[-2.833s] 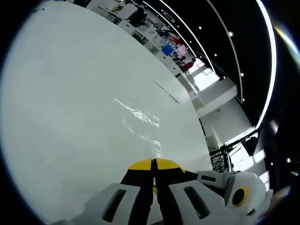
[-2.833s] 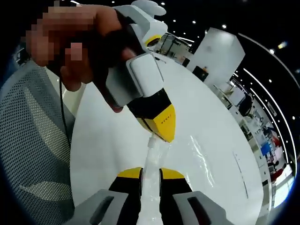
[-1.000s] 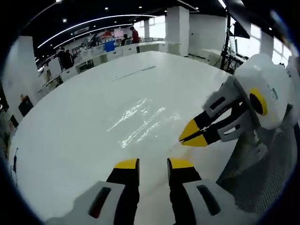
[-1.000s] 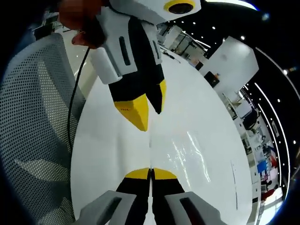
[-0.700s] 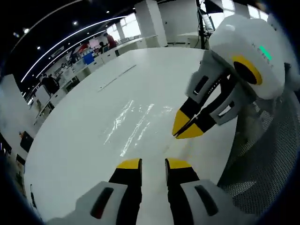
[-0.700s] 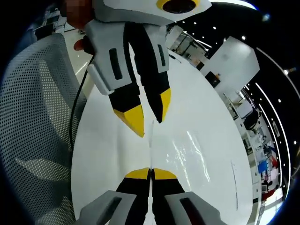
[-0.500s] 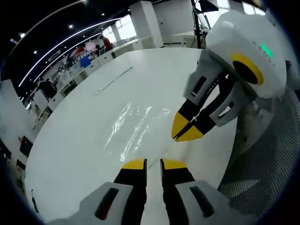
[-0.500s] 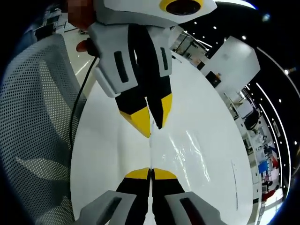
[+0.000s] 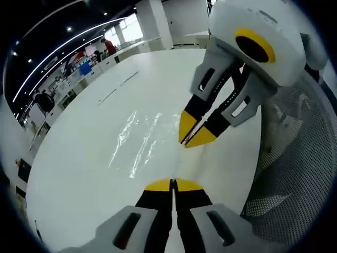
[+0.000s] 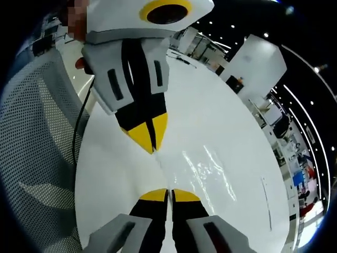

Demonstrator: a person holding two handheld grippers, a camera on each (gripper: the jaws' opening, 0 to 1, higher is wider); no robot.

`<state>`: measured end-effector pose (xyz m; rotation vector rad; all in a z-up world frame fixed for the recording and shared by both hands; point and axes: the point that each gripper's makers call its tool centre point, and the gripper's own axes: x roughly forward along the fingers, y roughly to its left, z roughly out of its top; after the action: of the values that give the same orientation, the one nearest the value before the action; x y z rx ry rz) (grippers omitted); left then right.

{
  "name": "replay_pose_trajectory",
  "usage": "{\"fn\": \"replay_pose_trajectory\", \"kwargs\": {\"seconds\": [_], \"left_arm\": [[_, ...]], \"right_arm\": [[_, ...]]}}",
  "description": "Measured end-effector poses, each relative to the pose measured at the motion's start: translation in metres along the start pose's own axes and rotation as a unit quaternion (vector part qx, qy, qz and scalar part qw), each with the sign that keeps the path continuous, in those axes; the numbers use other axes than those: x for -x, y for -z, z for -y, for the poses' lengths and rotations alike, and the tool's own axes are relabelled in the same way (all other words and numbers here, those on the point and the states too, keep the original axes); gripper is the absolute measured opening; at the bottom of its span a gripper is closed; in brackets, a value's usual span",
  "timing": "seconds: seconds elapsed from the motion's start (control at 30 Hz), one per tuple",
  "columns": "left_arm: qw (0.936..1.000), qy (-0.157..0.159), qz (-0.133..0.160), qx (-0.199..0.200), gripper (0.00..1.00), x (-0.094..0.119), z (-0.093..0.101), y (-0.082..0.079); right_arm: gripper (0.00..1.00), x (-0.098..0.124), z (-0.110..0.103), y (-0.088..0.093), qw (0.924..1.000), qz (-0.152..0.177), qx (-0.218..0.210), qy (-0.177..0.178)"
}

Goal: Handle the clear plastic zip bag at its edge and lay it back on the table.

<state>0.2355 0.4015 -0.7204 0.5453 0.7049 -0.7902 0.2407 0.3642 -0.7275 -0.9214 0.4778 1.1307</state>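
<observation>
In the left gripper view the left gripper (image 9: 173, 183) has its yellow-tipped fingers together at 6 o'clock, clamped on the near edge of the clear zip bag (image 9: 138, 138); the bag stretches away toward 11 o'clock over the white surface (image 9: 79, 174), glinting under the ceiling lights; the right gripper (image 9: 190, 134) reaches in from 1 o'clock, its fingers together on the same edge just beyond; a grey mesh chair (image 9: 295, 174) stands at 4 o'clock. In the right gripper view the right gripper (image 10: 169, 194) is pinched on the bag (image 10: 210, 168) edge at 6 o'clock; the left gripper (image 10: 149, 134) points down from 12 o'clock, fingers closed on that edge; the chair (image 10: 37, 158) fills 9 o'clock.
</observation>
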Motion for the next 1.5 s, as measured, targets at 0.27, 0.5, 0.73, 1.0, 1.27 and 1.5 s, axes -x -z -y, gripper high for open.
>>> {"fn": "replay_pose_trajectory", "kwargs": {"seconds": [0.27,0.5,0.73,1.0,1.27,1.5], "left_arm": [[0.9999,0.01,0.002,0.002,0.0,0.003,0.001,0.0],[0.9998,0.016,-0.001,-0.011,0.0,0.0,0.003,0.001],[0.9997,0.022,-0.001,-0.013,0.0,0.004,0.007,-0.002],[0.9992,0.034,0.001,-0.021,0.0,0.003,0.01,-0.002],[0.9985,0.041,-0.004,-0.037,0.0,0.002,0.013,0.001],[0.9985,0.042,-0.011,-0.033,0.0,0.003,0.013,0.004]], "right_arm": [[0.07,0.0,-0.004,-0.023,0.9989,0.043,0.005,-0.02],[0.07,-0.003,-0.009,-0.028,0.9979,0.046,0.035,-0.03],[0.06,-0.005,-0.01,-0.029,0.9974,0.042,0.048,-0.035],[0.06,-0.005,-0.018,-0.028,0.9952,0.035,0.077,-0.049],[0.01,-0.005,-0.023,-0.029,0.9931,0.029,0.097,-0.058],[0.0,-0.006,-0.028,-0.028,0.9938,0.023,0.087,-0.065]]}}
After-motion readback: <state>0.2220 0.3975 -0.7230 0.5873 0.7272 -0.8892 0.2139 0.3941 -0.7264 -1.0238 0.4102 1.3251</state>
